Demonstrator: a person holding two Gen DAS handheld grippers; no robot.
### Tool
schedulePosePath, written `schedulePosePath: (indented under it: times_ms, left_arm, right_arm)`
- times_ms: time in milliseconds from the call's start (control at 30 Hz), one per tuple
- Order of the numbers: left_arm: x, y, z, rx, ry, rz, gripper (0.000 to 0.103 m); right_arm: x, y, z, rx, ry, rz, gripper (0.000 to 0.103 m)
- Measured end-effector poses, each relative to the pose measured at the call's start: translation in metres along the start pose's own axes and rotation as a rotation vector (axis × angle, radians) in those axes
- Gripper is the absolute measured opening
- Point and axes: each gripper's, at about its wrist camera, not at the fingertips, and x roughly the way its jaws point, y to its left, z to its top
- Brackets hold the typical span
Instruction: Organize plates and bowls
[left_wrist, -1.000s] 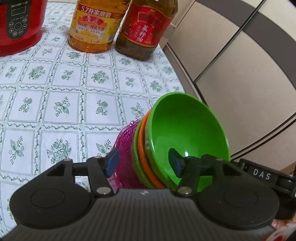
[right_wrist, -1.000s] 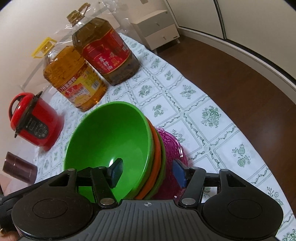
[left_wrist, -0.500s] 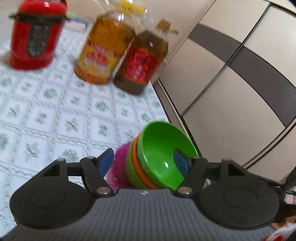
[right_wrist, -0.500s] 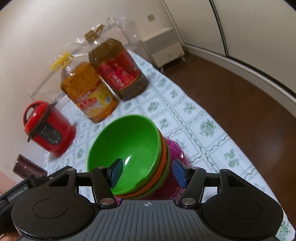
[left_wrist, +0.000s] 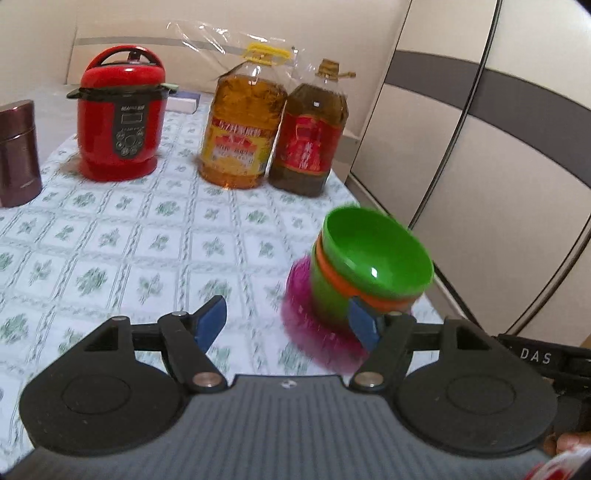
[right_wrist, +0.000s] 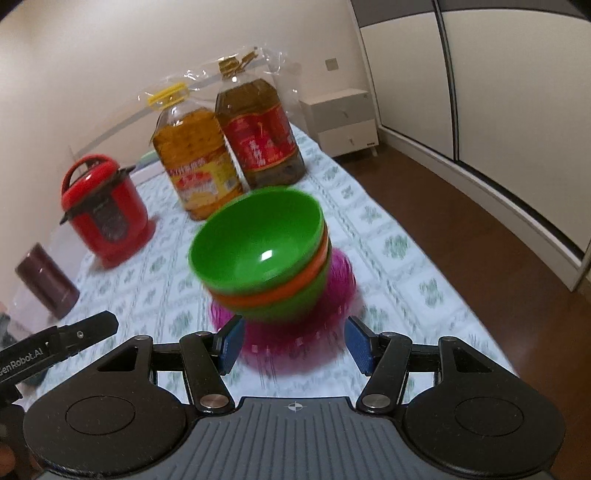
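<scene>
Here the left gripper (left_wrist: 288, 319) stands wide, its blue pads (left_wrist: 211, 317) bare; its jaws have just been opening, and nothing lies between them, the stack of bowls (left_wrist: 369, 266) sitting off by the right pad, though the blur hides whether that pad touches it. The right gripper (right_wrist: 293, 341) is parted too, its flat blue pads (right_wrist: 358, 343) flanking the near rim of the pink plate (right_wrist: 295, 347) without clearly pressing on it. The stack is smooth glossy plastic: a round green bowl (right_wrist: 258, 243) on top, an orange bowl (right_wrist: 273, 288) nested under it, another green one below, all leaning on the ribbed, translucent pink plate near the table's right edge. The tablecloth (left_wrist: 129, 240) is white with a grid of green leaf sprigs. Farther back stand two big clear oil bottles (left_wrist: 242, 144), one amber with a yellow handle, one darker with a red label, a shiny red cooker (left_wrist: 120, 114) with a black panel, and a dark brown metal canister (left_wrist: 16, 155).
</scene>
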Motion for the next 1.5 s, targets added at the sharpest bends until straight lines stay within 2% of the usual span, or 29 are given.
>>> schedulePosePath:
  times_ms: [233, 433, 633, 933, 1500]
  left_arm:
    - [-0.015, 0.007, -0.032, 0.007, 0.060, 0.047, 0.069]
    - [-0.025, 0.005, -0.054, 0.047, 0.090, 0.054, 0.069]
    - [-0.034, 0.005, -0.069, 0.035, 0.116, 0.029, 0.069]
    - [-0.038, 0.006, -0.075, 0.046, 0.138, 0.076, 0.069]
    - [-0.033, 0.004, -0.079, 0.065, 0.162, 0.069, 0.070]
  right_arm:
    - [-0.007, -0.008, -0.034, 0.034, 0.044, -0.001, 0.060]
    - [-0.021, -0.003, -0.050, -0.008, 0.010, -0.006, 0.060]
    - [-0.032, 0.004, -0.063, -0.057, -0.006, -0.025, 0.060]
    - [-0.037, 0.005, -0.078, -0.083, 0.011, -0.058, 0.060]
    - [-0.033, 0.011, -0.081, -0.109, 0.016, -0.064, 0.060]
